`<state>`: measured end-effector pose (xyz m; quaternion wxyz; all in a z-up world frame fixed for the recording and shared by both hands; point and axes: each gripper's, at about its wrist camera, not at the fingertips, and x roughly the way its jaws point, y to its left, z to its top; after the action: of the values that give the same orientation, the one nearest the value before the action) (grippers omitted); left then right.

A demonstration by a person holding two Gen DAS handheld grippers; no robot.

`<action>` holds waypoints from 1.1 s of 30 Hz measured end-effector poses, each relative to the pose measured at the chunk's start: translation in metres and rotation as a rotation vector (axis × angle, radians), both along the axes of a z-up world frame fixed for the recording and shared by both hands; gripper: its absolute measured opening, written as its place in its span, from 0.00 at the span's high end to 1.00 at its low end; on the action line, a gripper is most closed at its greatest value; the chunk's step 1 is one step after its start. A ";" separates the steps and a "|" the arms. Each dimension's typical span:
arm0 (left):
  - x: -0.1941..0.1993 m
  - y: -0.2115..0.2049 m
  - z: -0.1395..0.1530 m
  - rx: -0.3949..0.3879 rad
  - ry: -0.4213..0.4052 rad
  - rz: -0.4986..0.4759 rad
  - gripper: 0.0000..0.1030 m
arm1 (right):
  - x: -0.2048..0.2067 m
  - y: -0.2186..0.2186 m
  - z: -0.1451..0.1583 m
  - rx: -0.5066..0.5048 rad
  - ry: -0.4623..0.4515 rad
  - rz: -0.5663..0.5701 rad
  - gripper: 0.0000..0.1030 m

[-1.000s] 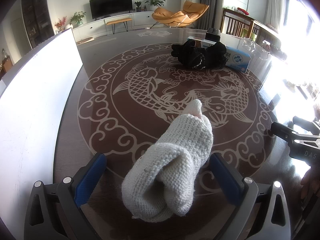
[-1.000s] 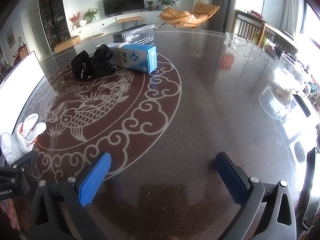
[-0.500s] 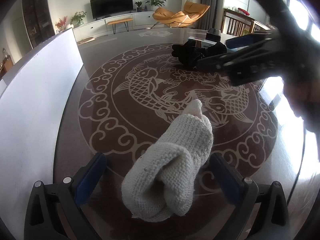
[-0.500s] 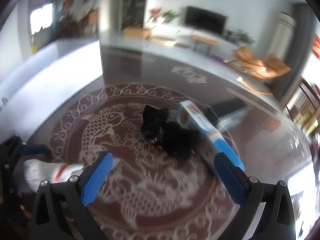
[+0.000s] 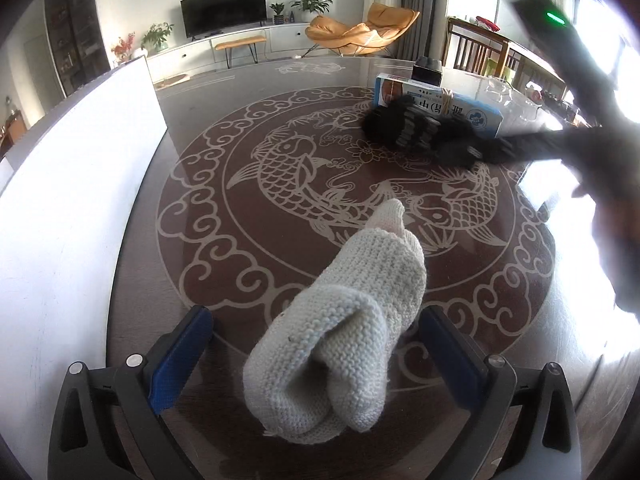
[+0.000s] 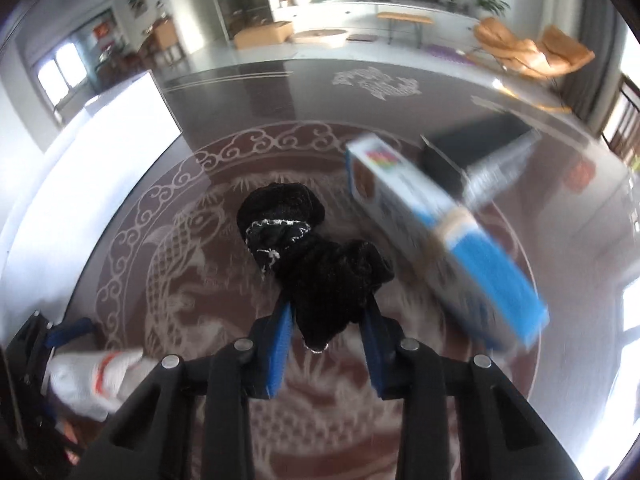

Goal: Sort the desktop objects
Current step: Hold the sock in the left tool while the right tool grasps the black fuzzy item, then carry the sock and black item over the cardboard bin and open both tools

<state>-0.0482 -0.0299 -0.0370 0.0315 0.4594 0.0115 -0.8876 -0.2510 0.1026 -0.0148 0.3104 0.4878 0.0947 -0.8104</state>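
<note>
Left wrist view: the left gripper [image 5: 316, 344] has its blue pads spread wide, with a white knit glove [image 5: 344, 332] lying between them on the table [image 5: 240, 264]. The left pad stands clear of the glove; the right pad sits just beside it, and whether it touches I cannot tell. The glove's fingers point away, toward the fish pattern in the tabletop. Farther off lies a black glove [image 5: 416, 130] against a blue box [image 5: 436, 106], with a small black box [image 5: 427, 71] behind. From the right edge the right gripper [image 5: 516, 146] reaches in, dark and blurred, its tip at the black glove. A white board [image 5: 72, 184] stands along the left side.

Right wrist view: the right gripper [image 6: 326, 320] has just been closing — its blue pads now press on the near end of the black glove [image 6: 320, 256], which bunches up between them and stretches away over the fish pattern. The blue box [image 6: 440, 240] lies just right of the glove, blurred, the black box [image 6: 472, 146] beyond it. At lower left the white glove [image 6: 96, 376] shows between the left gripper's [image 6: 60, 344] pads.
</note>
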 end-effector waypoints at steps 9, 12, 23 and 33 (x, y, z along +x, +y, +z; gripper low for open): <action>0.000 0.000 0.000 -0.001 0.000 0.001 0.00 | 0.133 0.089 -0.002 -0.030 0.051 -0.303 0.37; 0.000 0.000 0.000 -0.001 0.000 0.001 0.00 | 0.148 0.094 0.001 -0.018 0.112 -0.356 0.02; 0.000 0.000 0.000 0.000 0.000 0.002 0.00 | 0.142 0.080 -0.016 0.033 0.135 -0.341 0.00; 0.000 0.000 0.000 0.000 0.000 0.003 0.00 | 0.146 0.069 -0.023 0.098 0.147 -0.336 0.00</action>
<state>-0.0482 -0.0302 -0.0371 0.0330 0.4594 0.0122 -0.8875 -0.1052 0.1713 -0.0381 0.1389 0.4509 0.0735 -0.8786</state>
